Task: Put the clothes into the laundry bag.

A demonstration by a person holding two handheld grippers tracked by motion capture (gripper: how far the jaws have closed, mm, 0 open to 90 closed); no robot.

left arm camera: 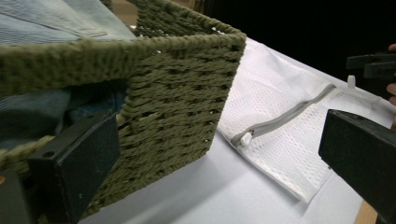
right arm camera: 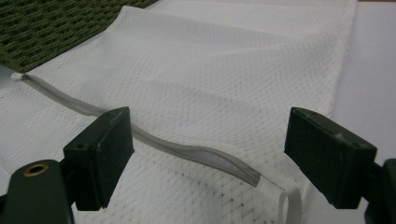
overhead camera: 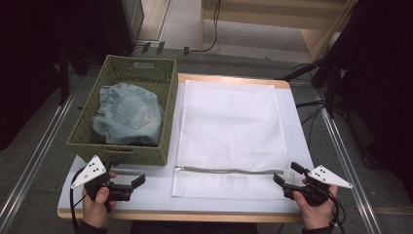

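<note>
Hands at the near edge of the desk (overhead camera: 160, 195), each holding a gripper. Left gripper (overhead camera: 130, 185) released, jaws spread, holding nothing, aimed at the near corner of the green woven basket (overhead camera: 122, 151). Right gripper (overhead camera: 287, 179) likewise released and empty, jaws spread either side of the closed end of the grey zipper (overhead camera: 229, 170). Just beyond, white mesh laundry bag (overhead camera: 229, 122) lying flat on the desk, zipper running across its near end, apparently still closed, its pull (left arm camera: 245, 138) at the basket side. Farther left, touching the bag's edge, basket holding crumpled blue jeans (overhead camera: 129, 117). Judging by this layout, probably nothing begun: bag unopened, jeans not yet moved.
</note>
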